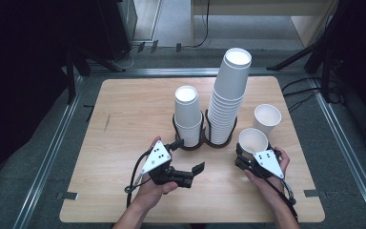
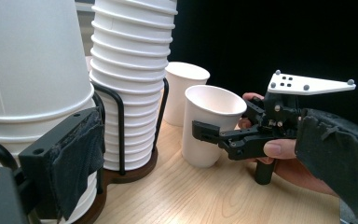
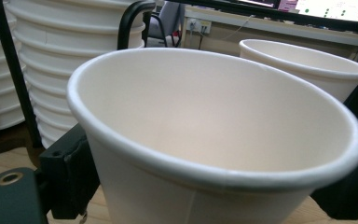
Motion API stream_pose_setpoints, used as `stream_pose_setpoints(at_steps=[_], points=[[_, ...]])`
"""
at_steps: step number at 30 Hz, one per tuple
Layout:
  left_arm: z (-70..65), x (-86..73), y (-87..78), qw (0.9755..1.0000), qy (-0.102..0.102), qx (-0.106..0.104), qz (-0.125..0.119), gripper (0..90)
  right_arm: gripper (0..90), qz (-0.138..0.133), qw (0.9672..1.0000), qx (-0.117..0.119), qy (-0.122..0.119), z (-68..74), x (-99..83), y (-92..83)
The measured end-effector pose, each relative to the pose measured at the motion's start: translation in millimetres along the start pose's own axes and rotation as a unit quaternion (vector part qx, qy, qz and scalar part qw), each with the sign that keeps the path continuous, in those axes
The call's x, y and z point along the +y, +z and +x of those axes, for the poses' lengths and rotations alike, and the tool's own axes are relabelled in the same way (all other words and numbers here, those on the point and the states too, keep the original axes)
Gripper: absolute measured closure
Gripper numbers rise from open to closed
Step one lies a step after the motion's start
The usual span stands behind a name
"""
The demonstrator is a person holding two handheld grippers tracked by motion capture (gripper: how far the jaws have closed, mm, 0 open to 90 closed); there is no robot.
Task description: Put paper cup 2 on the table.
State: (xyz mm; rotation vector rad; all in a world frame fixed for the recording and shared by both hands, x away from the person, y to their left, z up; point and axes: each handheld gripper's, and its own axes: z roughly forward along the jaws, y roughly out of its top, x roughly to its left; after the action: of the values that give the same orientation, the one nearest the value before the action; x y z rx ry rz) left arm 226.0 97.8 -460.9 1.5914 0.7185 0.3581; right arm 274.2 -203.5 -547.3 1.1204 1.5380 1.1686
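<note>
No brand, label or readable writing shows on any cup; screens at the top of the right gripper view are too small to read. The cup (image 1: 253, 141) stands upright, mouth up, its long axis vertical, on the table (image 1: 124, 119) near its right edge, just right of the tall stack (image 1: 228, 100) and in front of a second single cup (image 1: 267, 119). The right gripper (image 1: 242, 155) has its jaws on either side of this cup; they sit close to the wall, but whether the pads still press on it I cannot tell. The left gripper (image 1: 187, 155) rests nearer the table's middle, in front of the short stack (image 1: 188, 116), its jaws spread apart with nothing between them. The high view alone shows both stacks from above, each in a dark wire holder (image 1: 218, 139), and the tall stack leaning a little to the right. The left gripper view shows the cup (image 2: 209, 123) from the side, with the right gripper (image 2: 205, 130) low on its wall and the person's hand (image 2: 284, 154) behind, which the high view hides. The right gripper view looks down into the cup (image 3: 214, 121), bare and white inside, with the second cup's rim (image 3: 303, 60) behind it.
</note>
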Motion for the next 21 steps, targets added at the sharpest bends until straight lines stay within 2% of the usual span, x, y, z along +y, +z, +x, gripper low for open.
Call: stream_pose_setpoints(at_steps=[7,10,11,15,21], points=[[2.5,1.7,-2.1,1.0000,-0.003,0.004,-0.004,1.9,7.9,0.008,0.9999,0.014,-0.001,1.9,0.1,0.1],[2.1,1.4,-2.0,1.0000,-0.002,0.004,-0.003,1.9,0.0,0.014,0.9997,0.018,0.002,0.3,0.5,-0.2],[1.9,1.4,-2.0,1.0000,-0.002,0.003,-0.003,1.9,0.0,0.015,0.9996,0.020,0.010,-0.7,1.4,-0.7],[1.5,1.2,-2.8,1.0000,0.000,0.003,-0.003,1.9,0.0,0.013,0.9995,0.024,0.018,-1.6,4.3,-3.0],[5.3,4.0,-8.7,0.9999,-0.003,0.013,-0.007,1.9,0.0,0.018,0.9993,0.024,0.021,-4.8,6.4,-9.5]])
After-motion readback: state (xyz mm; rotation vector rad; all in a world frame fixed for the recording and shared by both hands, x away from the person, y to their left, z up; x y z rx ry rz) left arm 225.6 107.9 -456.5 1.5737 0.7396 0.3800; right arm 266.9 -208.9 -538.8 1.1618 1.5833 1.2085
